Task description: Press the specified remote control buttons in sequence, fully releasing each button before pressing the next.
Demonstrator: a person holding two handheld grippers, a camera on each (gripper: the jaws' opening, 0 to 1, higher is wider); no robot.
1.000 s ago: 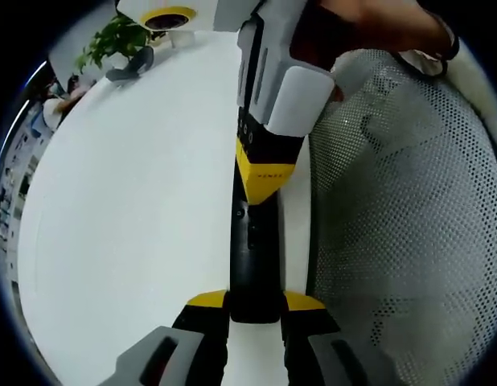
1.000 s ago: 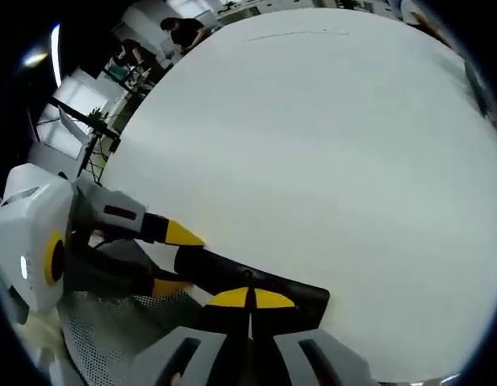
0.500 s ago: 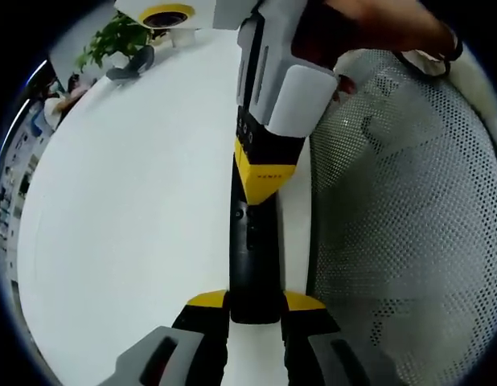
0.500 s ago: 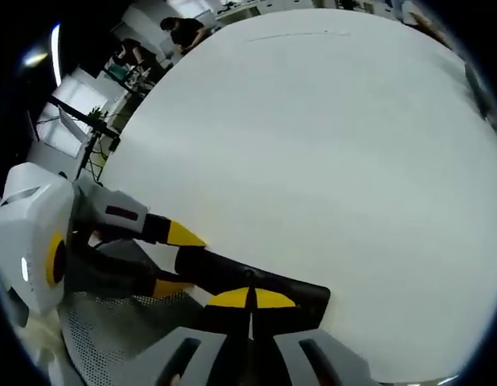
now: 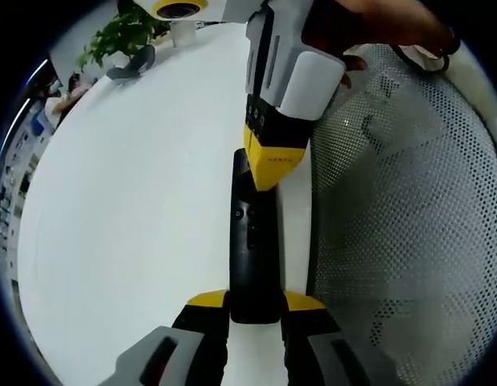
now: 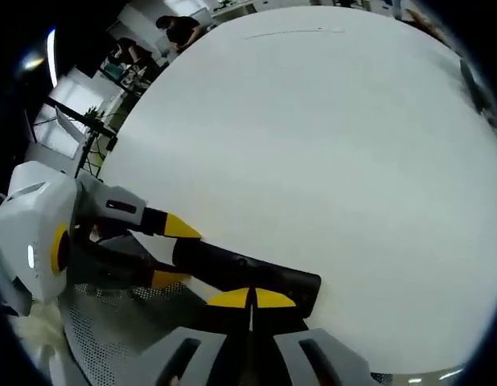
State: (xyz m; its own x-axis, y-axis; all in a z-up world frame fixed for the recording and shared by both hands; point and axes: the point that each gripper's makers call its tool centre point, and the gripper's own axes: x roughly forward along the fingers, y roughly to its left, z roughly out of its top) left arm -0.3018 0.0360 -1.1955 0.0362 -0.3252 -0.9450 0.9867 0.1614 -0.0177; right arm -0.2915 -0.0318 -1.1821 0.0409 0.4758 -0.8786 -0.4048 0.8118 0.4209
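Left gripper view: the left tongs (image 5: 255, 312) are clamped on the near end of the black remote (image 5: 253, 233), whose long axis runs toward 12 o'clock over the white surface (image 5: 128, 201). The right tongs (image 5: 269, 178), jaws together, hover over its far end, perhaps just clear.

Right gripper view: the remote (image 6: 240, 272) lies at 6 o'clock, beneath the shut right tongs (image 6: 250, 300); the left tongs (image 6: 170, 251) grip it at 9 o'clock.

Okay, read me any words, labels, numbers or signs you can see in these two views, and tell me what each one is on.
Nothing can be read for certain.
Small dark print on the yellow tip of the right gripper, in the left gripper view: too small and blurred to read.
Small marks on the face of the black remote control: buttons or symbols, too small to tell.
White table: no text.
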